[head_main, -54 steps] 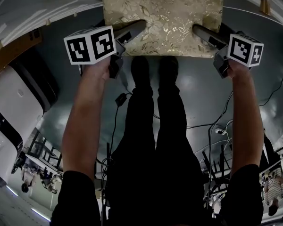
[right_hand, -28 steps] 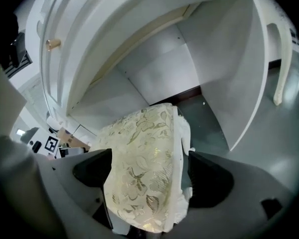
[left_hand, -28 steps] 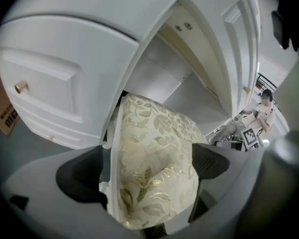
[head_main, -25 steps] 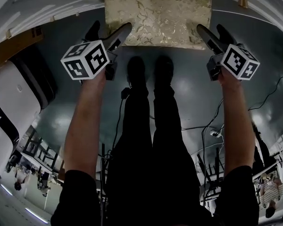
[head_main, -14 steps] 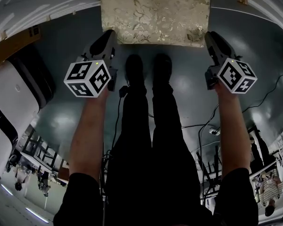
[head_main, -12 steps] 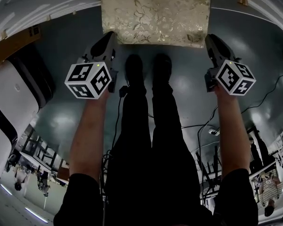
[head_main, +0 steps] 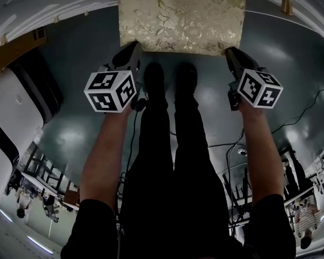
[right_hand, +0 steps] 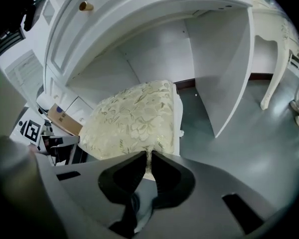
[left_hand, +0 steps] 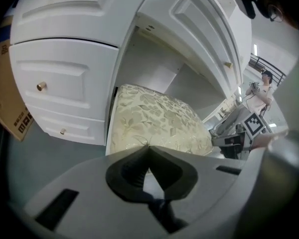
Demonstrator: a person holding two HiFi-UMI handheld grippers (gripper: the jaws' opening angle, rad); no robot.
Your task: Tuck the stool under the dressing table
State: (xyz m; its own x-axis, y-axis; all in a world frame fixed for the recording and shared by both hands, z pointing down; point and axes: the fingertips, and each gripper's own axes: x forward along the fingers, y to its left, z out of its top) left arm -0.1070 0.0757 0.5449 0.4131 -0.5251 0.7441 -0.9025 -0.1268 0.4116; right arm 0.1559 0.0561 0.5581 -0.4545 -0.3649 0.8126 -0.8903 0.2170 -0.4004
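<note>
At the top centre of the head view, the stool (head_main: 181,18) stands partly inside the opening of the dressing table (left_hand: 65,78), with its near edge just beyond your shoes (head_main: 170,77).

The gold brocade cushion looks soft and probably slick, so it would give or slip if you pinched it. The frame beneath should be stiff, and the whole stool looks light enough to slide on the glossy floor (head_main: 75,96). Push on the firm front edge at both near corners, evenly, or the stool will likely swing.

Your left gripper (head_main: 134,48) is pressed fully together, its tip at the near left corner of the cushion. Your right gripper (head_main: 230,52) has just been closing. Only a thin slit is left, and I see no fabric caught in it. Its tip sits at the near right corner.

The opening's white side panel (right_hand: 229,73) stands close on the right of the stool in the right gripper view, with the drawer block close on the other side, so keep the stool straight. A cardboard box (left_hand: 10,108) leans beside the drawers at the left edge of the left gripper view. Cables (head_main: 291,120) trail across the floor at the right of the head view, well clear of the stool's path.
</note>
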